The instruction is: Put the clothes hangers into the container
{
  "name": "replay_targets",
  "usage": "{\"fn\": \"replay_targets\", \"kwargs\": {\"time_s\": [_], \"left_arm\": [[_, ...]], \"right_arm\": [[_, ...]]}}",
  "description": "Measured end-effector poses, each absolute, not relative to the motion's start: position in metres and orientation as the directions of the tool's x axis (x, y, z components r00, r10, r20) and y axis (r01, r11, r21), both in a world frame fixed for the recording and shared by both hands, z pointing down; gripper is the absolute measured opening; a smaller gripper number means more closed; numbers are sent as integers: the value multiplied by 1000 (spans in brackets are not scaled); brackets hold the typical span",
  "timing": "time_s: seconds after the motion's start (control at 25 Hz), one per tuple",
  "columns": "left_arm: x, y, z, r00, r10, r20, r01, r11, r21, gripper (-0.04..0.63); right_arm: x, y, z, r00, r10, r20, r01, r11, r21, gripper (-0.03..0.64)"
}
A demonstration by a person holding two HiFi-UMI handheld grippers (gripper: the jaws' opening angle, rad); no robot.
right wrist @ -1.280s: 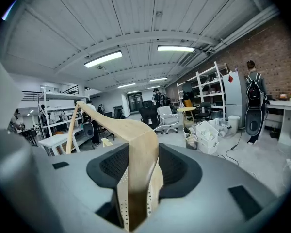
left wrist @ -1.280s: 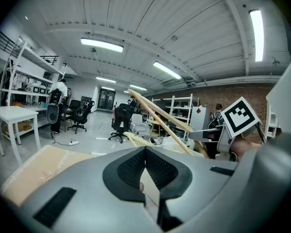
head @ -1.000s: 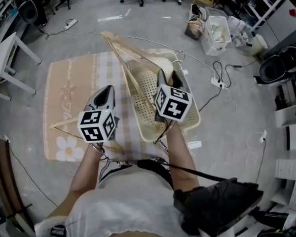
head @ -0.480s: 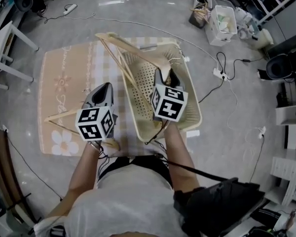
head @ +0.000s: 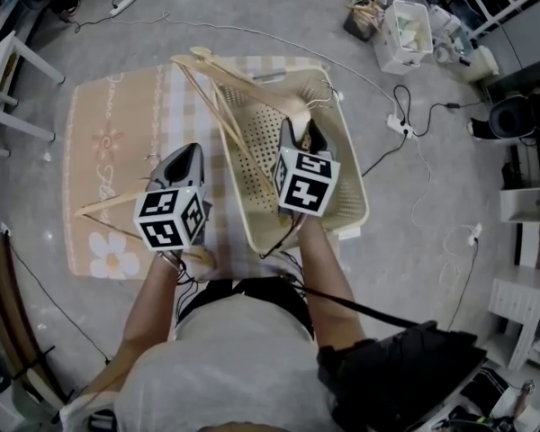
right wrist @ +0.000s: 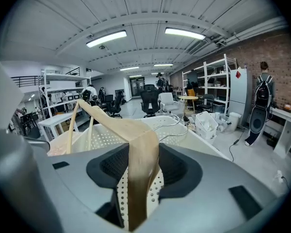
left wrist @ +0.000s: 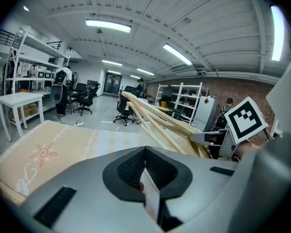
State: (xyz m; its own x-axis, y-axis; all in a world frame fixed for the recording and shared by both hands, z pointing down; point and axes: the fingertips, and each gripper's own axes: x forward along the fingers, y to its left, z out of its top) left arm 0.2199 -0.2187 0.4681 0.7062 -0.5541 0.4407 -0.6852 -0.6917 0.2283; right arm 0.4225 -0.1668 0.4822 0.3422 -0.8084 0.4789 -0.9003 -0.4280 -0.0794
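Note:
A cream perforated basket point(head: 342, 178) stands on the floor mat. My right gripper point(head: 299, 131) hangs over it, shut on the broad shoulder of a wooden hanger point(head: 225, 93) whose long arms slant up and out past the basket's far left corner. In the right gripper view that hanger point(right wrist: 121, 125) sits pinched between the jaws of the right gripper point(right wrist: 143, 154), above the basket's wall point(right wrist: 104, 137). My left gripper point(head: 191, 156) is left of the basket, shut on a second wooden hanger point(head: 108, 207) that hangs over the mat. Seen from the left gripper point(left wrist: 145, 152), only a thin pale strip shows between the jaws.
A beige flowered mat point(head: 99, 151) lies under the basket. A white table point(head: 9, 70) stands at far left and a white bin point(head: 405, 34) at the back right. Cables and a power strip point(head: 400, 129) run right of the basket. A black bag point(head: 396, 367) sits near my right side.
Both grippers have sunk a little with their hangers. The right one's hanger now sits lower over the basket.

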Motion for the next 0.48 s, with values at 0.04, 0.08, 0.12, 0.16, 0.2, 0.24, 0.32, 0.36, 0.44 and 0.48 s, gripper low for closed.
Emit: {"fn": "replay_targets", "kwargs": {"time_s": [0.04, 0.08, 0.12, 0.16, 0.2, 0.24, 0.32, 0.36, 0.44, 0.48], "left_arm": [[219, -219, 470, 705, -554, 443, -687, -690, 229, 12], [218, -219, 471, 703, -554, 445, -688, -689, 229, 12], [217, -219, 473, 702, -554, 449, -689, -687, 230, 12], [216, -219, 475, 700, -553, 452, -691, -685, 231, 12], [215, -219, 477, 698, -553, 455, -692, -683, 233, 12], [214, -219, 478, 697, -552, 458, -694, -681, 234, 12], [213, -219, 480, 694, -552, 463, -696, -678, 235, 12], [213, -219, 481, 693, -551, 465, -697, -677, 236, 12], [212, -219, 483, 693, -549, 468, -696, -678, 236, 12], [212, -218, 484, 693, -547, 469, -696, -679, 236, 12]], "right_arm": [[422, -167, 484, 344, -806, 483, -901, -428, -74, 196], [422, -168, 486, 345, -803, 486, -901, -429, -68, 196], [421, -168, 488, 346, -800, 489, -901, -428, -63, 196], [420, -169, 489, 346, -799, 492, -902, -428, -59, 196], [420, -169, 490, 346, -797, 495, -903, -426, -56, 196], [419, -170, 491, 345, -795, 499, -903, -426, -55, 196], [418, -170, 493, 344, -791, 506, -902, -429, -57, 196], [418, -170, 494, 345, -789, 509, -900, -432, -59, 196], [419, -170, 496, 351, -786, 509, -897, -439, -59, 196], [419, -170, 496, 356, -784, 509, -895, -442, -55, 196]]}}
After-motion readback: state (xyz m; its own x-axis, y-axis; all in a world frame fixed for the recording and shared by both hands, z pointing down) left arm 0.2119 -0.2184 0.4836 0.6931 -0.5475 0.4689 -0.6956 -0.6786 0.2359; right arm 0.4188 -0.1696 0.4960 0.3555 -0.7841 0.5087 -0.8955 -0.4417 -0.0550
